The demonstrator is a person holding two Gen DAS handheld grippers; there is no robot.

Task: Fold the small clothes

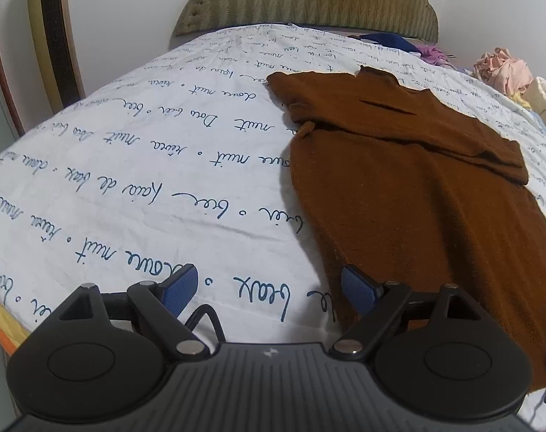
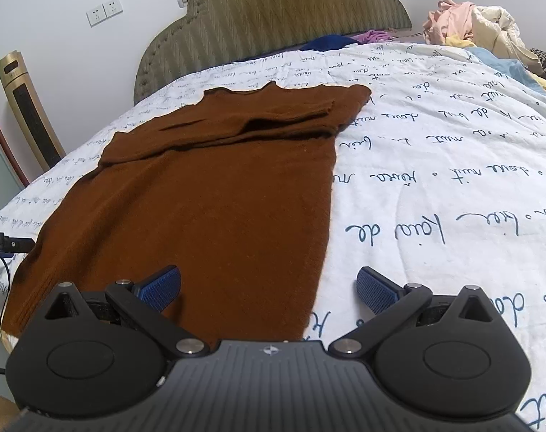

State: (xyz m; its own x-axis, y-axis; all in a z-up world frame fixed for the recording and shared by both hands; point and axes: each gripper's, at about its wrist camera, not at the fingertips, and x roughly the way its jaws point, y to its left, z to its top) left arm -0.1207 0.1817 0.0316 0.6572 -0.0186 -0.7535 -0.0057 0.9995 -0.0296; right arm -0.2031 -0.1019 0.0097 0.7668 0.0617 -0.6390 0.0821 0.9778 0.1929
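Note:
A brown knit garment (image 1: 417, 187) lies flat on the white bedsheet with blue handwriting (image 1: 129, 165), its sleeves folded across the upper part. It also shows in the right wrist view (image 2: 208, 201). My left gripper (image 1: 269, 289) is open and empty, low over the garment's near left hem corner, its right pad over the brown fabric. My right gripper (image 2: 269, 288) is open and empty over the garment's near right hem edge, its left pad over the fabric and its right pad over the sheet (image 2: 435, 187).
A padded olive headboard (image 2: 273, 18) stands at the far end. A pile of loose clothes (image 2: 471, 21) lies at the far right of the bed. A gold tower fan (image 2: 28, 115) stands left of the bed. A black cable (image 2: 7, 244) lies at the garment's left.

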